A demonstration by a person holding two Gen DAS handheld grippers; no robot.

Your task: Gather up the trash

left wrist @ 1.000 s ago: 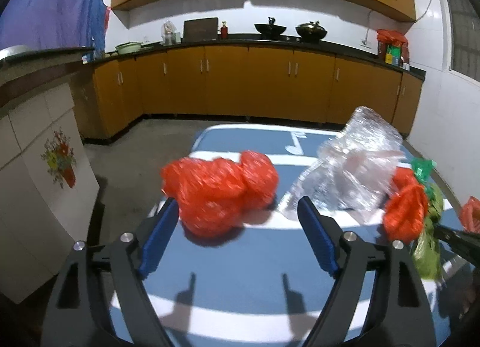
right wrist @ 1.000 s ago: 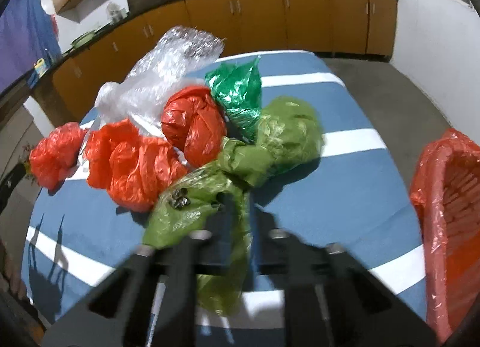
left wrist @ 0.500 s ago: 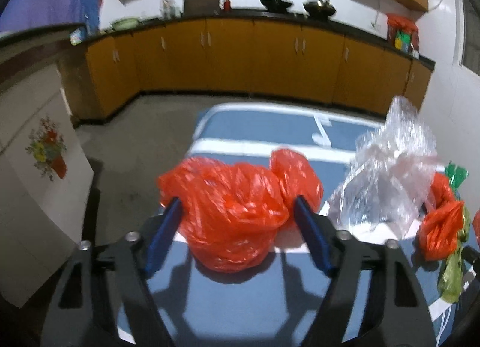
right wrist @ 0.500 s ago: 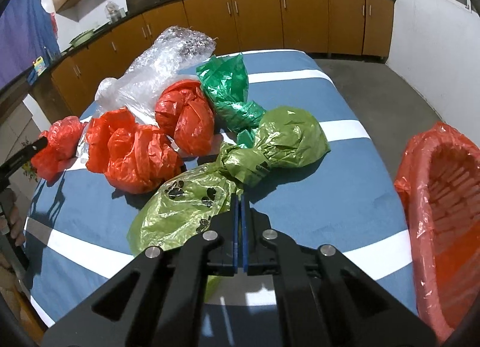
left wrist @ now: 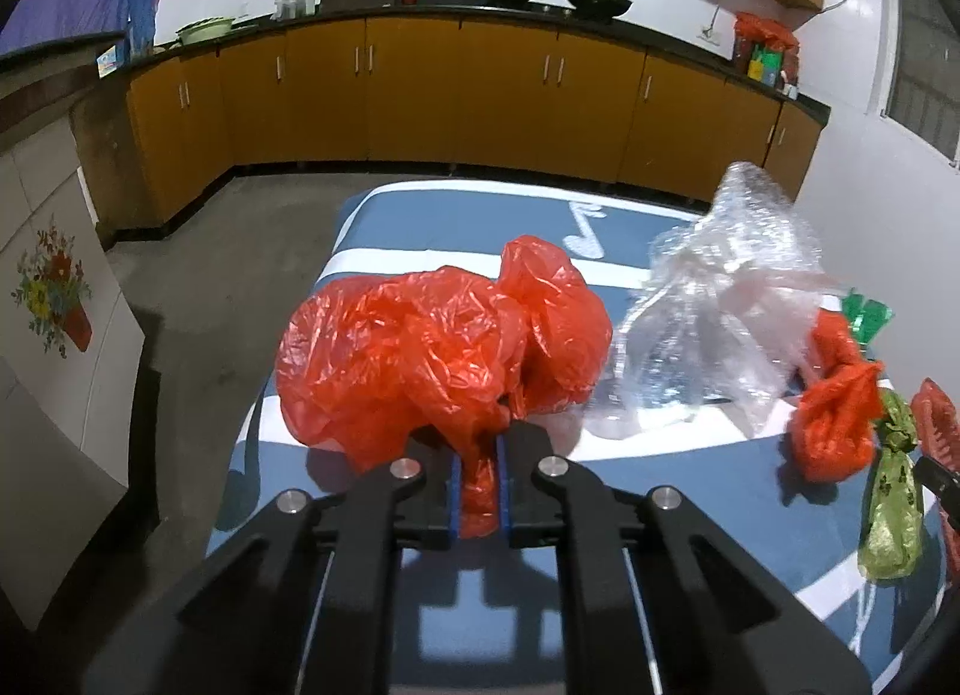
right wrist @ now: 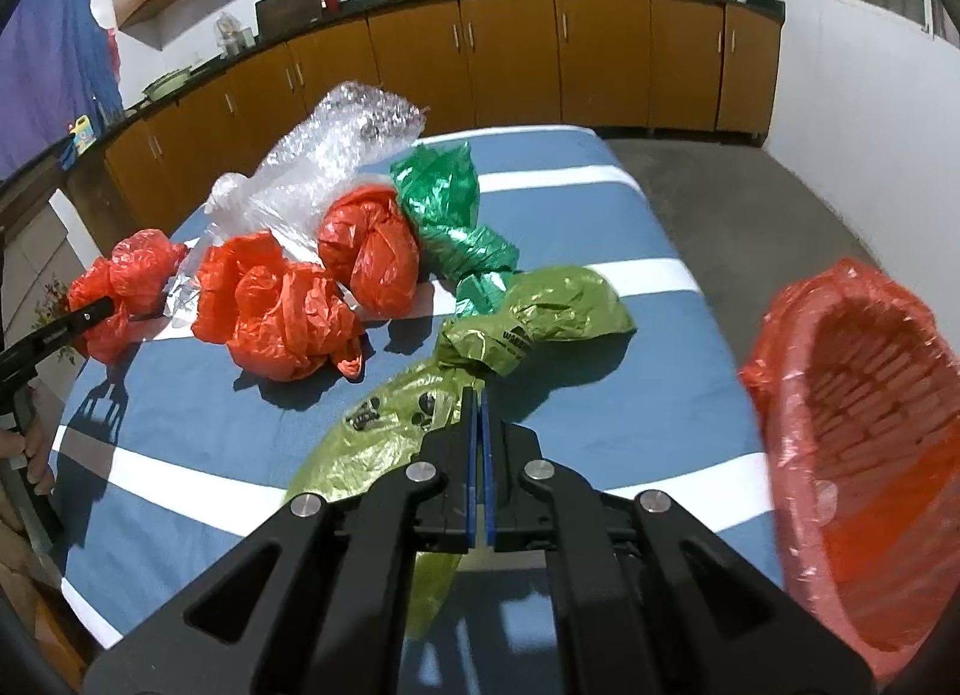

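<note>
Pinching red bag (left wrist: 444, 353) in left jaws, right jaws seemingly gripping green bag (right wrist: 384, 431)

Cabinets: orange-brown base units (left wrist: 420, 89) along the 12 o'clock wall.
Walls: white.
Floor: grey concrete (left wrist: 240, 251).
Window: at 2 o'clock (left wrist: 924, 77).

Both fisheye views are bright and sharp at centre, bending cabinets toward dark rims. Hard shadows fall toward six o'clock on the tabletop (right wrist: 600, 299); white walls glare slightly.

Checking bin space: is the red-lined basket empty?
Mostly empty: the basket shows bare weave inside its red liner; its bottom is out of view.
</note>
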